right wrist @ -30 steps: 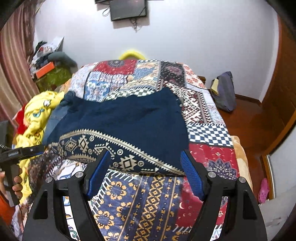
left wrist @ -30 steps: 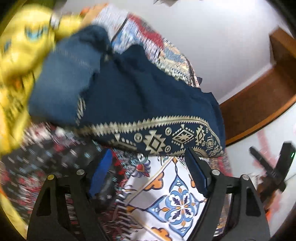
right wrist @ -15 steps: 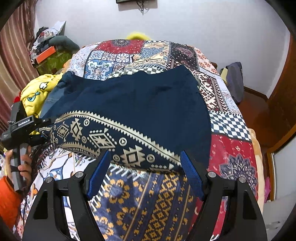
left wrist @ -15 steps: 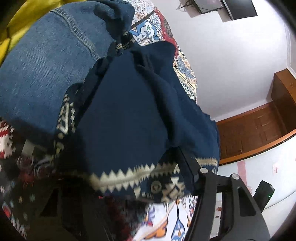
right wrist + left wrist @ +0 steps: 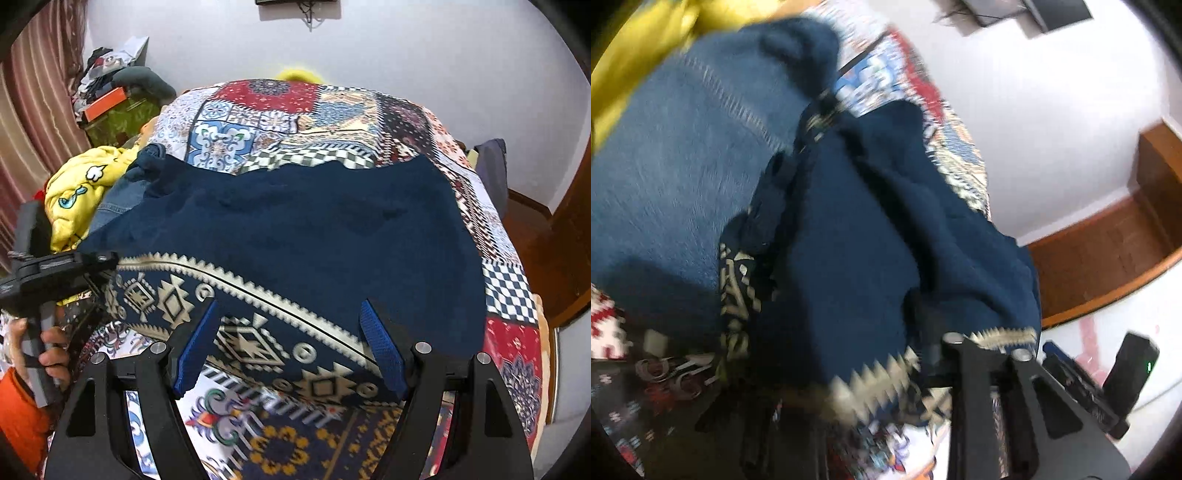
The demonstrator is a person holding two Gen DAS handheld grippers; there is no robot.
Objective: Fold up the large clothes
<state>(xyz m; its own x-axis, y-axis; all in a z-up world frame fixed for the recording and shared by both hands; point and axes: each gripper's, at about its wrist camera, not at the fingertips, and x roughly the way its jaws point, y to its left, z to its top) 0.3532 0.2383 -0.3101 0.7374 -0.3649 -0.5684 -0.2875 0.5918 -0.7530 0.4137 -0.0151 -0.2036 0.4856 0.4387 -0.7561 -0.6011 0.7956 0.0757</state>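
Blue padded fingers of the right gripper [image 5: 290, 347] stand wide apart at the bottom of the right wrist view, straddling the patterned hem of the navy garment [image 5: 295, 229] without pinching it. The cream border runs between the two pads. At the left edge of that view the left gripper [image 5: 92, 264], carried in a hand [image 5: 44, 350] with an orange sleeve [image 5: 18, 417], meets the hem's left corner. Its jaws have just been closing. In the blurred left wrist view the navy cloth bunches over and between the left gripper's jaws, so it appears clenched on that corner. The garment lies spread across the middle of a patchwork bedspread [image 5: 509, 288]. Denim [image 5: 672, 177] and a yellow garment [image 5: 81, 188] sit heaped at the bed's left side. Beyond are a white wall [image 5: 406, 48], a striped curtain [image 5: 33, 110] at upper left, and brown wood trim [image 5: 1108, 251].
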